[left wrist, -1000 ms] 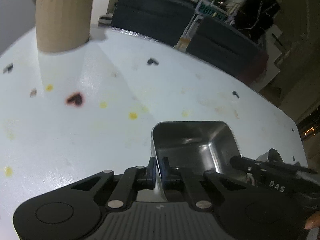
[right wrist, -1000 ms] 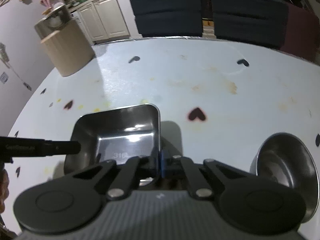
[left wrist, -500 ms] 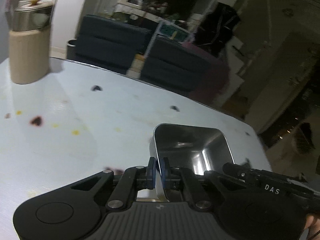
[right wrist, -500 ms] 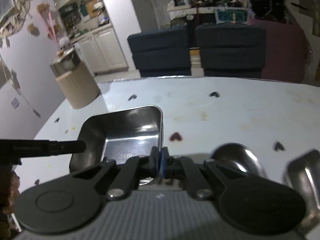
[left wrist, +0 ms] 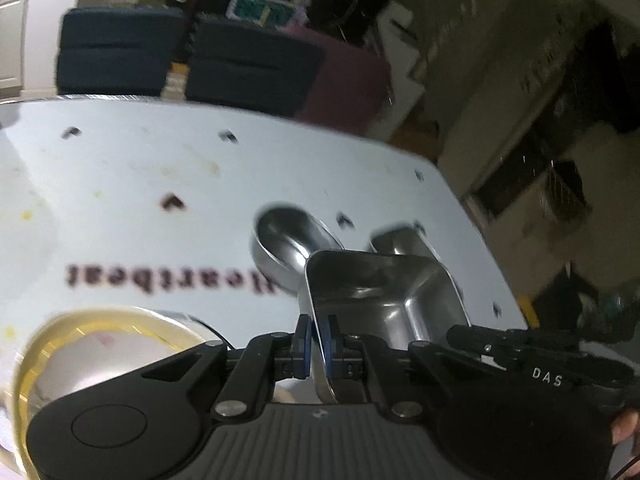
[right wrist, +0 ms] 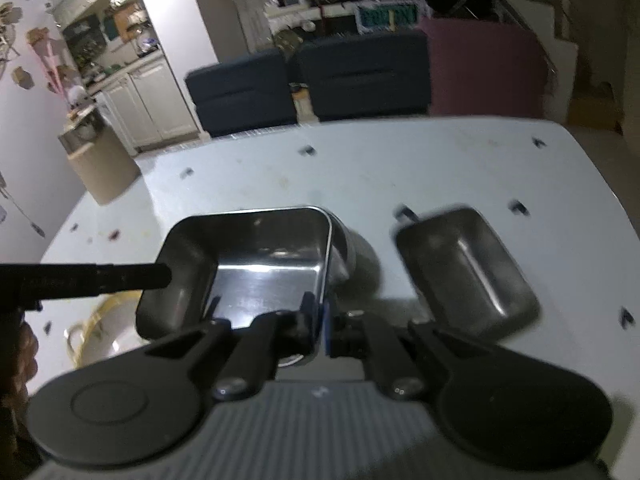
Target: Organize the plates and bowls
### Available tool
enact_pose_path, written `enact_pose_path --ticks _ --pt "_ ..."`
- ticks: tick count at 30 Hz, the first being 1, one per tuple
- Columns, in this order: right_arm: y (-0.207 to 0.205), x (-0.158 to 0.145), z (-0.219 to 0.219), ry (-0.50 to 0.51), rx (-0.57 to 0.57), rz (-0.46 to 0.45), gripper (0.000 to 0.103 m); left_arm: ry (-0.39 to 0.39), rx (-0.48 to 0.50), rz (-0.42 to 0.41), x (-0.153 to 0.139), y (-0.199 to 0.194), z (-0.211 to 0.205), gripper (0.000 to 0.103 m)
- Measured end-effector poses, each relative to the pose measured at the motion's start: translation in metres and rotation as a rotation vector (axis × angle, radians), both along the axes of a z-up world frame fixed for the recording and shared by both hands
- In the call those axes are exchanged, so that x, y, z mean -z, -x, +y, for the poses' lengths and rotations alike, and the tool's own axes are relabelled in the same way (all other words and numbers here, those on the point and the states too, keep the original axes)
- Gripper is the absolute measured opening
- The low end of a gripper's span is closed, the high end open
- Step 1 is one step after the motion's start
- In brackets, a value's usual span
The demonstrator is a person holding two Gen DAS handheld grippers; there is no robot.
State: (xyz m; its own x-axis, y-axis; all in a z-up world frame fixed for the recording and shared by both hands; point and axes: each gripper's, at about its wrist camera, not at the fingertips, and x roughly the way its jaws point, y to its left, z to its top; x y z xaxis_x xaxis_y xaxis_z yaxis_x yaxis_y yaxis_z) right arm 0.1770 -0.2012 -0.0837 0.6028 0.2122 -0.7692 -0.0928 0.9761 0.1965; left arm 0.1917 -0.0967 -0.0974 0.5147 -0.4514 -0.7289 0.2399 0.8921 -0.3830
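Note:
Both grippers hold one square steel tray (left wrist: 384, 296), lifted above the white table (left wrist: 160, 168). My left gripper (left wrist: 316, 344) is shut on its left rim. My right gripper (right wrist: 320, 320) is shut on the right rim of the same tray (right wrist: 256, 264). A round steel bowl (left wrist: 288, 240) sits on the table just beyond the tray; in the right wrist view it (right wrist: 352, 252) is mostly hidden behind the tray. A second square steel tray (right wrist: 464, 272) lies on the table to the right, also in the left wrist view (left wrist: 400, 242).
A yellow-rimmed white plate (left wrist: 100, 344) lies near the left front, also in the right wrist view (right wrist: 100, 328). A tan canister (right wrist: 100, 164) stands at the far left. The table's far edge (right wrist: 400, 120) faces dark sofas (right wrist: 360, 76).
Both grippers carried the square tray up and to the right across the table. The round bowl and second tray have come into view beneath and beside it.

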Motion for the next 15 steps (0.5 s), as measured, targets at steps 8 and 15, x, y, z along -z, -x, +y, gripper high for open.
enact_pose_path --ticks 8,15 --pt "0.028 0.032 -0.036 0.050 0.059 0.127 0.006 -0.103 0.130 0.070 0.033 0.007 -0.053 0.007" --pt "0.026 0.051 -0.047 0.088 0.070 0.201 0.005 -0.176 0.179 0.100 0.053 0.005 -0.071 0.008"
